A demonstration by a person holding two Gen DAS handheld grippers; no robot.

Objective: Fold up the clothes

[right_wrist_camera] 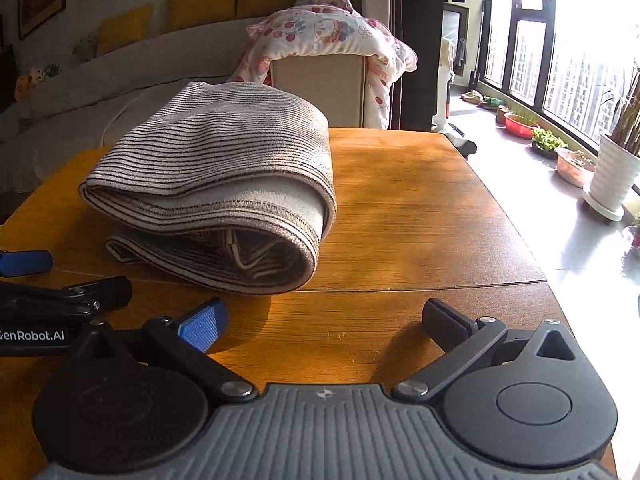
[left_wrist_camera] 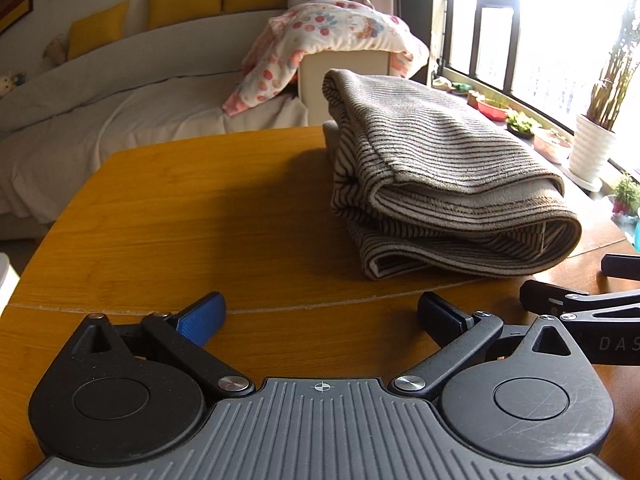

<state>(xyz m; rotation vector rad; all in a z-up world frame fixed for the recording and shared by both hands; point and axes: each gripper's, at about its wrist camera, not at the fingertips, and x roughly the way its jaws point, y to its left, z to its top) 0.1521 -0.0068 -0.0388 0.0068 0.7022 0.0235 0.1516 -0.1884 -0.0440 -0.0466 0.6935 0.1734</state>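
A grey striped garment point(left_wrist_camera: 440, 176) lies folded in a thick bundle on the wooden table point(left_wrist_camera: 192, 216). In the left wrist view it sits ahead and to the right of my left gripper point(left_wrist_camera: 320, 316), which is open and holds nothing. The right wrist view shows the same bundle point(right_wrist_camera: 216, 196) ahead and to the left of my right gripper point(right_wrist_camera: 324, 320), also open and empty. Both grippers hover low near the table's front, a short way back from the garment. The right gripper's arm shows at the right edge of the left view, and the left gripper's blue pad at the left edge of the right view.
A sofa point(left_wrist_camera: 100, 120) with yellow cushions stands behind the table, with a floral quilt point(left_wrist_camera: 332, 36) draped over its end. Potted plants point(right_wrist_camera: 616, 168) and bowls line the floor by the window on the right. The table edge point(right_wrist_camera: 520, 216) drops off to the right.
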